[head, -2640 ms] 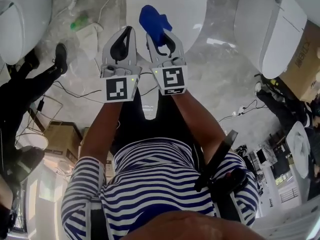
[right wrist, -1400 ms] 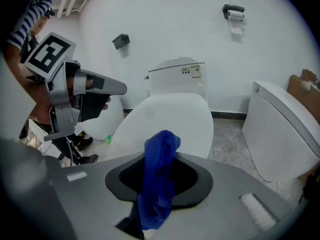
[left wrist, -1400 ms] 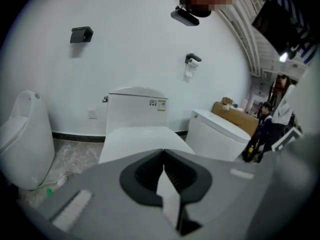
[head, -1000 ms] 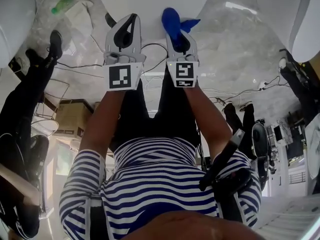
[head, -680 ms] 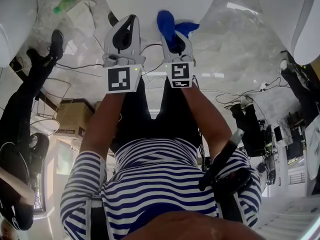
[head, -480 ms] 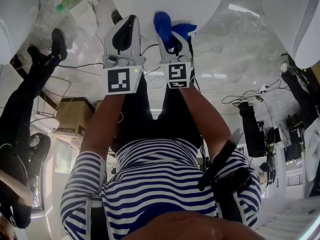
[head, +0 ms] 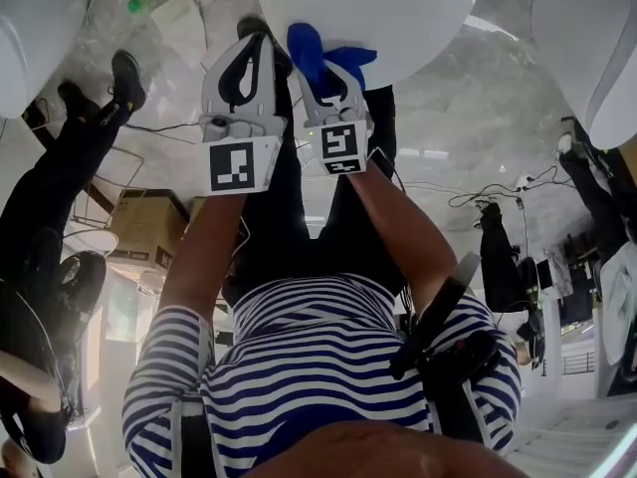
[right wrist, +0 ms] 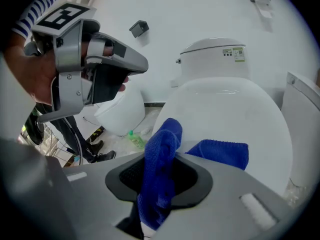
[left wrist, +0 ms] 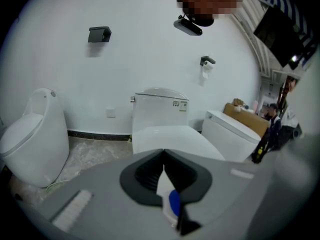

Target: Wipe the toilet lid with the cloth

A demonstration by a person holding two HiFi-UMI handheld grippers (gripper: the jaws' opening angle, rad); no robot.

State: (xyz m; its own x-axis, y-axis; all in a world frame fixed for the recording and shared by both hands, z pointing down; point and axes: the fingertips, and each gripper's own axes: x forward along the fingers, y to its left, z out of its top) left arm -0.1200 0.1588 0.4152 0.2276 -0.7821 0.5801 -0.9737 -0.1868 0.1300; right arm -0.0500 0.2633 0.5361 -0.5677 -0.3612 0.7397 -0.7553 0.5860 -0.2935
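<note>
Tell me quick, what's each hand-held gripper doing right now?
Left hand-held gripper: closed, empty.
Right hand-held gripper: closed on the blue cloth.

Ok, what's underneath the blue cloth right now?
The cloth has its loose end lying, as far as I can tell, on the closed white toilet lid, while the right tool pinches its other end. The patch of lid beneath the cloth is covered, so its condition can't be seen.
</note>
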